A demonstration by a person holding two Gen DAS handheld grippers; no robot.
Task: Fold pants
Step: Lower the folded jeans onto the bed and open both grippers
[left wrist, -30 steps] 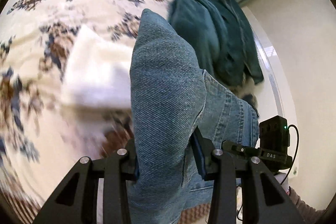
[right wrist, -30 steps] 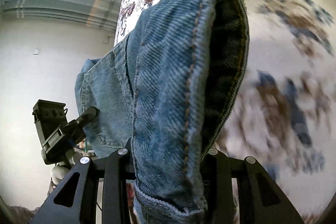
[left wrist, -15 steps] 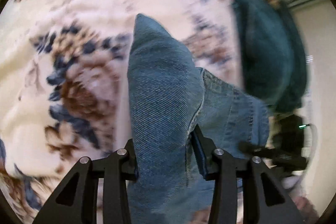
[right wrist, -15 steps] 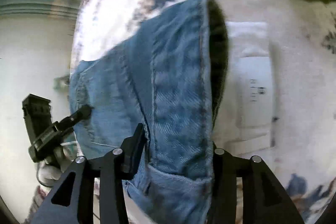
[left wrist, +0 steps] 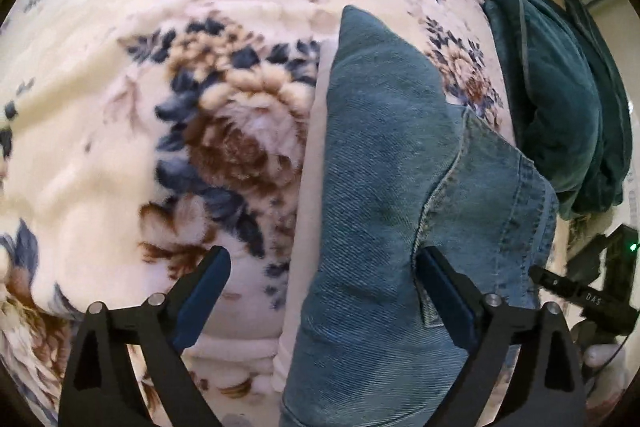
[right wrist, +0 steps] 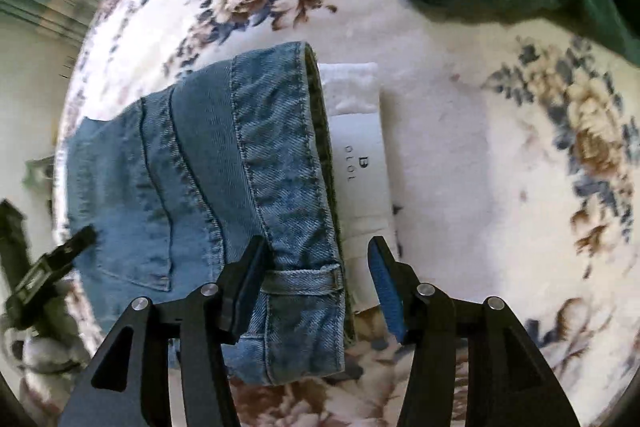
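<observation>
Both grippers stand spread wide with nothing clamped. Between the fingers of the left gripper (left wrist: pixel 322 291) the folded jeans (left wrist: pixel 384 187) rise in a thick wedge of blue twill denim, its stitched seam touching the right finger's blue pad (left wrist: pixel 448 295), while the left pad is well clear of the cloth. Ahead and to its left lies the plush blanket (left wrist: pixel 120 107), cream with brown and navy flowers. A rumpled dark green garment (left wrist: pixel 560 99) lies ahead to its right.

From the right gripper (right wrist: pixel 316 275) the same jeans (right wrist: pixel 224 163) lie flat on the blanket (right wrist: pixel 500 187), the waistband and a belt loop just beside its left pad. Right of the denim, partly under it, sits a flat white folded cloth (right wrist: pixel 360 147) with a small printed mark
</observation>
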